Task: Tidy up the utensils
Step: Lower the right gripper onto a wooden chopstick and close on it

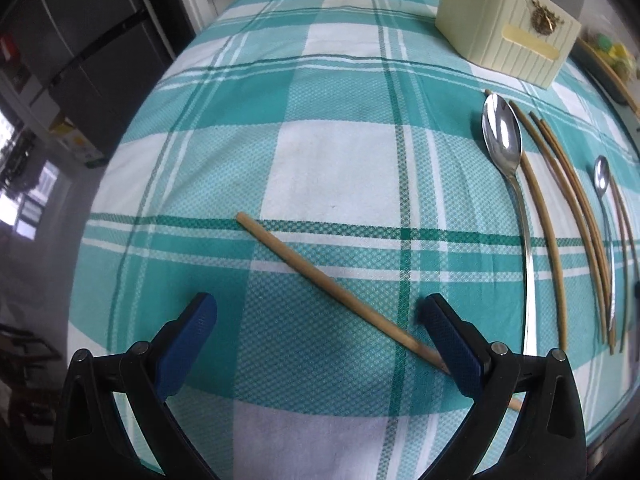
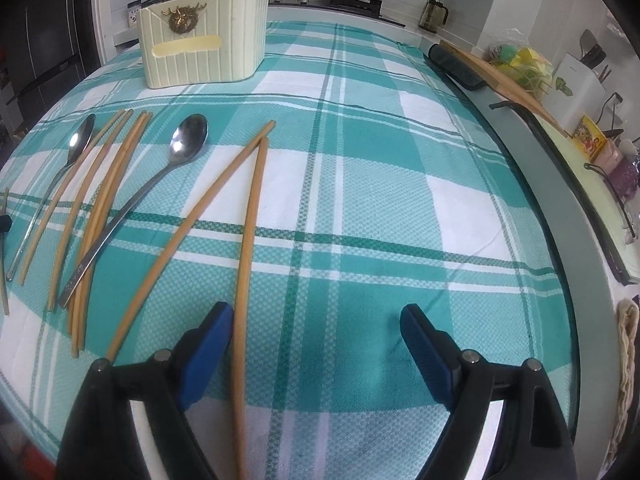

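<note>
Kitchen bench [image 2: 360, 184] under teal check cloth | left gripper [image 1: 320, 316] hanging wide-jawed, empty, a lone chopstick [image 1: 320, 276] lying diagonally across its gap | right gripper [image 2: 316, 320] gaping empty, another chopstick [image 2: 250, 232] running lengthwise just inside its left jaw | holder [image 2: 200, 40] sitting far back.

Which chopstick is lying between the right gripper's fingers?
The rightmost chopstick, running between the open right gripper's fingers beside its left finger; its neighbour angles off outside that finger.
</note>
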{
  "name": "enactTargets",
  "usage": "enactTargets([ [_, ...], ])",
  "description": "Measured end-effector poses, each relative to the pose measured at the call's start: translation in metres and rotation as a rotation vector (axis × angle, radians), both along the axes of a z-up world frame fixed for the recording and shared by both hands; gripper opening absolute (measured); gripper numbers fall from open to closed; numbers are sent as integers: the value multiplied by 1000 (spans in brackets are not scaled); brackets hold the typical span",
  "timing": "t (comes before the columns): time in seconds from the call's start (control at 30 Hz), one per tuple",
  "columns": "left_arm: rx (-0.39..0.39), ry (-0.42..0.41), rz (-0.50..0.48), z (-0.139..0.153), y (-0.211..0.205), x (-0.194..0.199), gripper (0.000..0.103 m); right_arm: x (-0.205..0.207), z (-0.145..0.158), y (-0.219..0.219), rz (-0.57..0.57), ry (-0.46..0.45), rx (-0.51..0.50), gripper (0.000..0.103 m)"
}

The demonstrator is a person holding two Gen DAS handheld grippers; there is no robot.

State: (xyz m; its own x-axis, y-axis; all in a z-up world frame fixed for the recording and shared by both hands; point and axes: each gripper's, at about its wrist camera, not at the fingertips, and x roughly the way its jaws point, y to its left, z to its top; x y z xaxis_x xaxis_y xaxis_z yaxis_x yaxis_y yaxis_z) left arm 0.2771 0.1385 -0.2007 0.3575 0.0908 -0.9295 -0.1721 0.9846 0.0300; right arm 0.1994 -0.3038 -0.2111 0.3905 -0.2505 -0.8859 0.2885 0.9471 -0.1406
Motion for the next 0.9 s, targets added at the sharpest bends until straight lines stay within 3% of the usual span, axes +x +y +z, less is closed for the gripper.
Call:
enactTargets([
  [0.2,-166,-29,112,2,19,-14,102,7,-3,-15,12,56,117,87],
  [0.27,-135,-21,130,0,14,-9,100,7,-3,-13,20,55,107,87],
  [0.4,-34,-55,74,3,-9,11,63,8,-3,-9,14,46,94,87],
  [0.53,-33,-84,-22,7,-23,38,17,7,-2,-7,11,42,89,87],
  [0.6,-46,-94,-84,8,-28,49,13,5,-2,-8,6,36,99,87],
  [0.77,-70,-61,-163,11,-24,51,17,5,-3,-11,15,34,118,87],
  [0.83,-65,-54,-168,13,-19,41,47,6,-3,-13,32,36,125,87],
  [0.9,-53,-60,-161,16,-15,33,59,8,-3,-15,44,45,130,87],
])
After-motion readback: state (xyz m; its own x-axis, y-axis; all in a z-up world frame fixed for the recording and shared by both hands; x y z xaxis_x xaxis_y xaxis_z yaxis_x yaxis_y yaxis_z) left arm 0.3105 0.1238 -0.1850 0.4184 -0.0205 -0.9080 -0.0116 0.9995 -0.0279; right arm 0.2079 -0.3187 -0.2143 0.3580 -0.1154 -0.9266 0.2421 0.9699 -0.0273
